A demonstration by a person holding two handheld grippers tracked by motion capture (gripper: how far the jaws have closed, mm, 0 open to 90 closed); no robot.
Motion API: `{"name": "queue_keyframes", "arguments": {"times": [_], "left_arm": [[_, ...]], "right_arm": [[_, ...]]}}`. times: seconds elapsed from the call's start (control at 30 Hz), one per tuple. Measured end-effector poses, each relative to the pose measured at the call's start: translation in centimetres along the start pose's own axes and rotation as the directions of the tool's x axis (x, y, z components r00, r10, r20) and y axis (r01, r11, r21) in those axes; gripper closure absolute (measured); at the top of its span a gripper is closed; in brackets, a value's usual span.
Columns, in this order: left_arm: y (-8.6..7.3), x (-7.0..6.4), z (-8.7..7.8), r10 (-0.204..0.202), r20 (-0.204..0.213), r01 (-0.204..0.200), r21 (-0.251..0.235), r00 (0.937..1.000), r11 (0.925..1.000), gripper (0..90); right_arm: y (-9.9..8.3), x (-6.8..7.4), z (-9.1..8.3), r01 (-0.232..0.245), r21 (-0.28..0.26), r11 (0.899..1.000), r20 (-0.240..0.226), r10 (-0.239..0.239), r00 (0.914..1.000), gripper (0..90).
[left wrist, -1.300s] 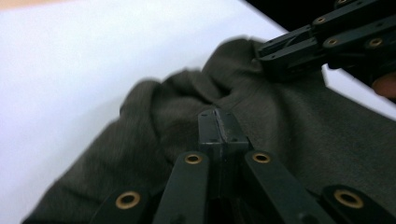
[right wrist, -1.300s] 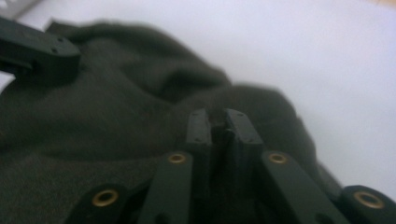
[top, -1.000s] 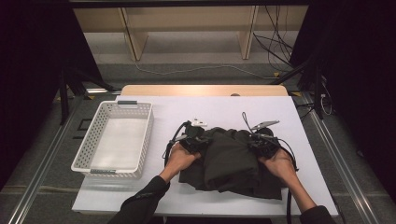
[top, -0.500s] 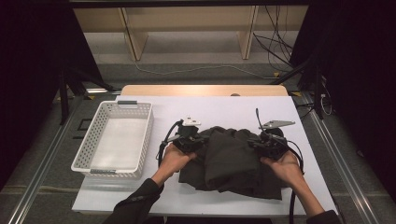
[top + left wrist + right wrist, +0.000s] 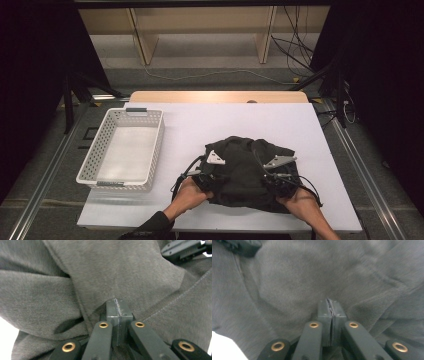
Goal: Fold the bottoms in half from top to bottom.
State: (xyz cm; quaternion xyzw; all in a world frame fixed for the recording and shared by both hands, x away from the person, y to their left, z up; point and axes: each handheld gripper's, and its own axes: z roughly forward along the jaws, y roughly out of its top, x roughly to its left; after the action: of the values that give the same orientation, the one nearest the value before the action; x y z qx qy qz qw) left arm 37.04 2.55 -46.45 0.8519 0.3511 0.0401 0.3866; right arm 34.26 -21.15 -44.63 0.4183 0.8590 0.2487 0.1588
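Observation:
A dark grey garment point(image 5: 245, 165) lies crumpled on the white table point(image 5: 200, 125), near the front edge and right of centre. My left gripper point(image 5: 209, 175) rests on the garment's left side, my right gripper point(image 5: 278, 178) on its right side. In the left gripper view the left gripper point(image 5: 117, 306) is shut, with a fold of the grey garment point(image 5: 105, 272) pinched between its jaws. The right gripper point(image 5: 330, 305) is likewise shut on the garment point(image 5: 294, 277) in the right gripper view.
A white perforated basket point(image 5: 100, 150) stands empty at the table's left. A wooden board point(image 5: 215, 96) borders the far edge, with shelving legs and cables on the floor behind. Metal rails run along both sides of the table.
Both grippers have drawn back toward the near edge of the table, still pinching the cloth. The garment has bunched up closer around them.

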Motion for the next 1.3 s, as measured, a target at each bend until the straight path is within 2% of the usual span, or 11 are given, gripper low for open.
{"name": "queue_keyframes", "arguments": {"times": [0.13, 0.27, 0.33, 0.47, 0.53, 0.73, 0.83, 0.97, 1.1, 1.2, 1.3], "left_arm": [[-0.3, -0.5, 0.3, 0.047, -0.030, -0.047, 0.000, 0.9984, 0.9989, 89.3], [-0.1, -0.7, -0.2, 0.044, -0.033, -0.044, -0.002, 0.9985, 0.9990, 89.3], [0.0, -1.1, -0.9, 0.048, -0.037, -0.049, -0.029, 0.9982, 0.9984, 89.2], [0.1, -1.6, -2.6, 0.028, 0.025, -0.026, -0.079, 0.9993, 0.9966, 89.2], [-0.2, -1.9, -3.1, 0.046, 0.033, -0.044, -0.073, 0.9984, 0.9963, 89.1], [-1.3, -2.3, -4.4, 0.046, 0.087, -0.039, -0.080, 0.9952, 0.9960, 89.1], [-1.8, -2.6, -4.1, 0.068, 0.085, -0.063, -0.059, 0.9940, 0.9963, 89.1], [-2.6, -2.6, -2.6, 0.084, 0.065, -0.084, -0.003, 0.9943, 0.9965, 89.1], [-3.2, -2.6, -1.4, 0.103, 0.049, -0.104, 0.031, 0.9935, 0.9941, 89.1], [-3.0, -2.6, -1.7, 0.088, 0.057, -0.090, 0.027, 0.9945, 0.9956, 89.1], [-2.2, -2.4, -3.3, 0.082, 0.057, -0.081, -0.023, 0.9950, 0.9965, 85.1]], "right_arm": [[-0.4, -0.7, 0.7, -0.029, 0.020, 0.999, -0.008, 0.029, 0.9996, 90.0], [-0.6, -1.0, 1.0, -0.045, 0.026, 0.999, -0.029, 0.046, 0.9985, 90.0], [-0.5, -1.3, 0.6, -0.058, 0.010, 0.998, -0.041, 0.058, 0.9975, 88.8], [-0.3, -1.8, -0.6, -0.089, -0.058, 0.994, -0.066, 0.085, 0.9942, 85.8], [-0.2, -1.9, -1.0, -0.096, -0.079, 0.992, -0.069, 0.091, 0.9934, 84.3], [-0.1, -1.9, -3.3, -0.109, -0.138, 0.984, -0.086, 0.097, 0.9915, 84.0], [-0.5, -1.1, -3.4, -0.087, -0.120, 0.989, -0.101, 0.075, 0.9921, 84.9], [-1.3, -0.4, -1.8, -0.046, -0.037, 0.998, -0.034, 0.045, 0.9984, 84.9], [-1.8, -0.3, -0.7, -0.046, -0.001, 0.999, -0.024, 0.046, 0.9987, 85.0], [-1.8, -0.3, -0.6, -0.044, 0.001, 0.999, -0.024, 0.044, 0.9987, 83.8], [-1.7, -0.7, -1.5, -0.073, -0.059, 0.996, -0.048, 0.070, 0.9963, 72.5]]}}
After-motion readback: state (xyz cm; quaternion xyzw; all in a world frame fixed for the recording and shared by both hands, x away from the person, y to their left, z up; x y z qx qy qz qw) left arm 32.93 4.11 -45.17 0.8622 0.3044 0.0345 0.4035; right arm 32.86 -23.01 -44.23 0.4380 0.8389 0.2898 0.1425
